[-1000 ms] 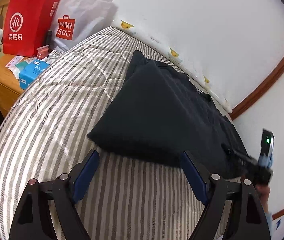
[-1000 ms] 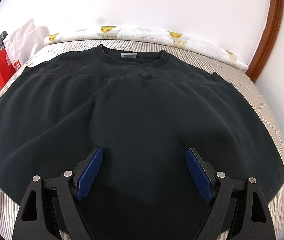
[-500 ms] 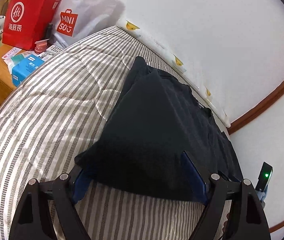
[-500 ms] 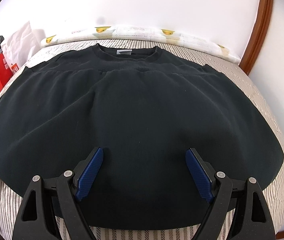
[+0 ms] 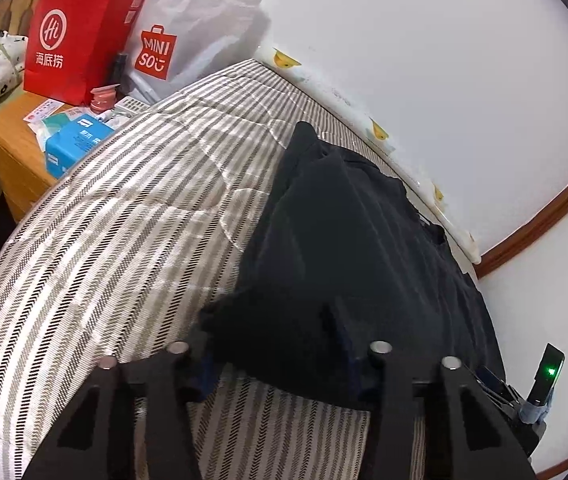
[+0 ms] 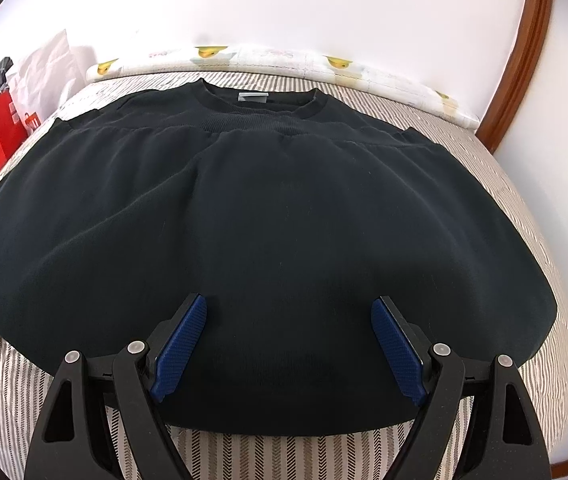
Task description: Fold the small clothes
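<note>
A black sweater [image 6: 260,216] lies flat on the striped bed, its collar and label [image 6: 253,97] toward the wall. In the left wrist view the sweater [image 5: 348,248] runs along the bed's right side. My left gripper [image 5: 274,352] is at its near corner, jaws closing, and the cloth is bunched between the blue pads [image 5: 204,372]. My right gripper [image 6: 288,344] stands open just above the near hem, cloth below the fingers but none pinched. Part of the right gripper with a green light [image 5: 550,368] shows at the left view's far right.
The striped bedcover [image 5: 124,248] stretches left of the sweater. Beyond the bed's left edge a wooden nightstand [image 5: 12,148] carries a red bag [image 5: 80,36], a white shopping bag [image 5: 188,32] and a blue tissue pack [image 5: 76,140]. A white wall borders the far side.
My left gripper moved onto the sweater's near corner and its jaws narrowed around it, bunching the cloth. The right gripper stayed open and crept slightly nearer the hem.
</note>
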`<state>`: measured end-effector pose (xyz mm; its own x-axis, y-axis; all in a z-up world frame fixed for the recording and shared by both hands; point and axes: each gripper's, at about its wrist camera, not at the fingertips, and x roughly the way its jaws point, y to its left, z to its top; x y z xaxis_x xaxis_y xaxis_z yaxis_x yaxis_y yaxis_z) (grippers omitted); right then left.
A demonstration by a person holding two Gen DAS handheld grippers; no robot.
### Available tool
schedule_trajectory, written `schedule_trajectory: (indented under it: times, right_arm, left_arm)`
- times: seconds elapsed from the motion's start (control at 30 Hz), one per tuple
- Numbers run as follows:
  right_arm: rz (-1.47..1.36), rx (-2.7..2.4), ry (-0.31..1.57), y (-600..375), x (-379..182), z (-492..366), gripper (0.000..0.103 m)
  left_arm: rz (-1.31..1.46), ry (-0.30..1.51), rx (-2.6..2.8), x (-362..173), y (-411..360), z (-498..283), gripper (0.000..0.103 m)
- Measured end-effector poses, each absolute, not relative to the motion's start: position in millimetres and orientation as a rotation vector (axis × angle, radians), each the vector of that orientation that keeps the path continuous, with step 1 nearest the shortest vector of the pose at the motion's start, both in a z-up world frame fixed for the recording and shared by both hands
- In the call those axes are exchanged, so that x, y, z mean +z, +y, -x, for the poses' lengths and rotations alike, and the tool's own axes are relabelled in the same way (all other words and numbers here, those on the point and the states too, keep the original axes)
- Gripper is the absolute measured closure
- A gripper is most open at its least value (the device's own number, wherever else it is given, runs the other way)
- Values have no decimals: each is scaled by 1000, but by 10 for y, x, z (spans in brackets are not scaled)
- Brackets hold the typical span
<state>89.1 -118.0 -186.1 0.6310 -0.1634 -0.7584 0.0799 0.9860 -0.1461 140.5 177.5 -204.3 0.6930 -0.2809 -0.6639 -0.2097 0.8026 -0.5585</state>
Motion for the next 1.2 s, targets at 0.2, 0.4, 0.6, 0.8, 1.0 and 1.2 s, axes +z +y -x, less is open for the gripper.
schedule_trajectory:
  times: [0.2,0.4,0.6,0.8,1.0,1.2]
  right_arm:
    - [107,-138,880,-1181,-1855,-871,20]
    - [103,-140,880,-1195,-1855,-854,20]
    - [99,-134,879,-1204,-1842,-823,20]
    - [76,-118,863,-1243,-1819,-738,20]
    - [113,-109,837,-1326,-1783,-610,19]
    - [79,-129,811,-1619,-1723,-483,19]
  left_arm:
    - [665,811,-62,-2018,1795,-1394,76]
    - [631,790,-68,-1943,1735,-1393,84]
    - [600,768,-87,-1830,1692,-1395,86]
    - [537,757,-92,-1642,1586,-1434,86]
    - [458,720,-96,-1381,1315,-1446,86]
    - [386,699,-134,-1189,966,-1451,87]
